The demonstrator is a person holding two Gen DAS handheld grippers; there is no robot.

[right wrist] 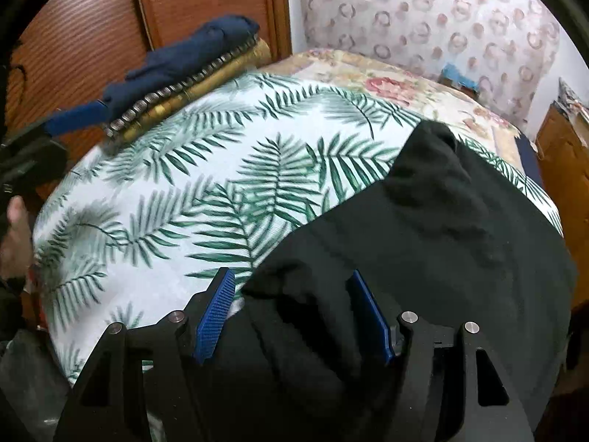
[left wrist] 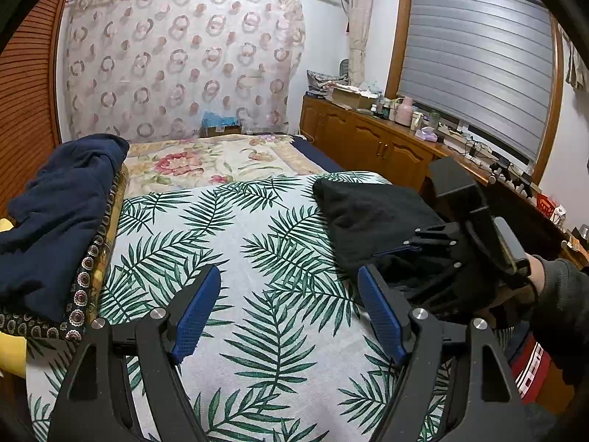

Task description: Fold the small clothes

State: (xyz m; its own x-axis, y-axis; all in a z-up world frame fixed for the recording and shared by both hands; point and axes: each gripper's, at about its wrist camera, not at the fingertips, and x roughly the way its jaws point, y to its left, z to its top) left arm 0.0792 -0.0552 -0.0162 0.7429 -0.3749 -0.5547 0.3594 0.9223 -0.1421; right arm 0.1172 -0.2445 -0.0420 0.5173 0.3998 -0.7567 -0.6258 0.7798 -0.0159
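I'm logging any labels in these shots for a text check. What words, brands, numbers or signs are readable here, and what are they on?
No text can be read in either view.
Red basket on the cabinet top: pale marks, too small to read.
White carton beside it: too small to read.
Black garment, navy garment and leaf-print sheet: no lettering in view.

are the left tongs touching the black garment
Apart. The left wrist view shows the left tongs open over bare leaf-print cover, nothing between the pads; the black garment lies off to the right, with cover showing between.
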